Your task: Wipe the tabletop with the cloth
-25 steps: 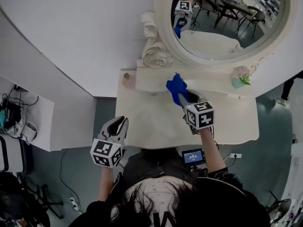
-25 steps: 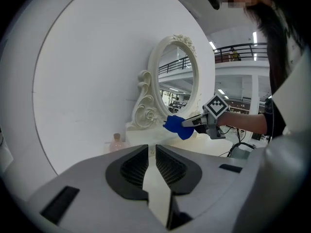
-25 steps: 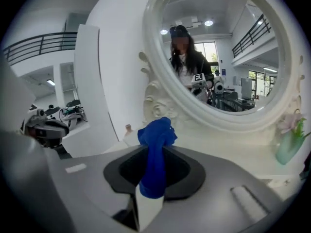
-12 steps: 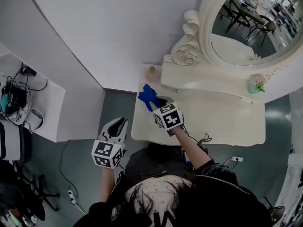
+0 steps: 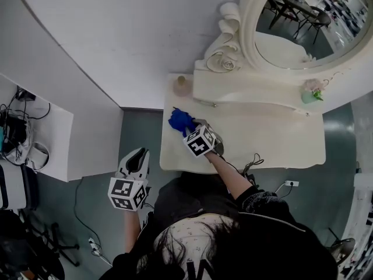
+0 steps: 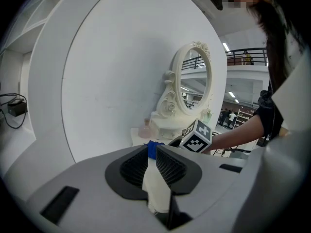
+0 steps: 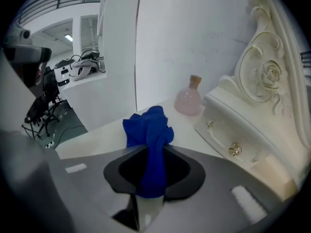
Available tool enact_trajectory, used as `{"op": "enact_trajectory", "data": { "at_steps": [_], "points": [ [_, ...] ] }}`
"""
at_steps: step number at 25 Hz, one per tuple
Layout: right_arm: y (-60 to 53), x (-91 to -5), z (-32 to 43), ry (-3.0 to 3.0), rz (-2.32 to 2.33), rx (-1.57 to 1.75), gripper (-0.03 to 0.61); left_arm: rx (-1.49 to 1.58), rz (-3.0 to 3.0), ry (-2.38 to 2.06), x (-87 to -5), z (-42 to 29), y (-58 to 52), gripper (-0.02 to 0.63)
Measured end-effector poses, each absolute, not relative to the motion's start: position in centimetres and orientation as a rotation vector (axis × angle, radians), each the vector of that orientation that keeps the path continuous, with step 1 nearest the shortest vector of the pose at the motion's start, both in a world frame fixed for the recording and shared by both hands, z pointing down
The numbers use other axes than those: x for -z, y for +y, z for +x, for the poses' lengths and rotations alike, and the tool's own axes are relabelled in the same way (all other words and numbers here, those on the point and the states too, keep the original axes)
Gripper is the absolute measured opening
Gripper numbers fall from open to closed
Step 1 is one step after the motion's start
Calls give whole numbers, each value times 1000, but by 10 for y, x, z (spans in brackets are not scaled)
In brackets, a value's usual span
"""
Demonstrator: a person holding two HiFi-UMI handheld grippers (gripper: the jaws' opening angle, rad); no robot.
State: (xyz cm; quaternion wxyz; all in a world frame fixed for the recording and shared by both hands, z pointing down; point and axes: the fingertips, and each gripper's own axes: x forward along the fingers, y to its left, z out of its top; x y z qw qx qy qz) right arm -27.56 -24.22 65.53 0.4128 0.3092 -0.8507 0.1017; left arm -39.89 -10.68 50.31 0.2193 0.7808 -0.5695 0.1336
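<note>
The blue cloth is bunched up and pressed on the cream tabletop near its left edge. My right gripper is shut on it, with its marker cube just behind. In the right gripper view the cloth sticks out from between the jaws of that gripper over the tabletop. My left gripper hangs off the table's left front corner above the floor. Its jaws stand together with nothing in them.
A small pink bottle stands at the table's back left corner, close behind the cloth. The ornate oval mirror on its drawer base fills the back edge. A small potted plant sits at back right. A cable lies by the front edge.
My right gripper has carried the cloth from the middle back of the tabletop leftward to near the left edge. The left gripper has stayed low beside the table.
</note>
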Motion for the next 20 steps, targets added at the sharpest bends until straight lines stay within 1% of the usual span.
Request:
{"op": "enact_trajectory", "data": {
  "at_steps": [3,10,16,20],
  "points": [
    [-246,-657,-261,-2120,800,-229,90,-378,2201,-1526,-504,-382,-119,37],
    [-258,-657,-198,-2097,911,-313,91,-423,2321,-1393,-497,-323,-145,37],
    [-267,-658,-118,-2076,1002,-375,91,-448,2366,-1332,-499,-262,-167,37],
    [-271,-659,-51,-2050,1057,-410,91,-455,2392,-1299,-495,-210,-181,37]
  ]
}}
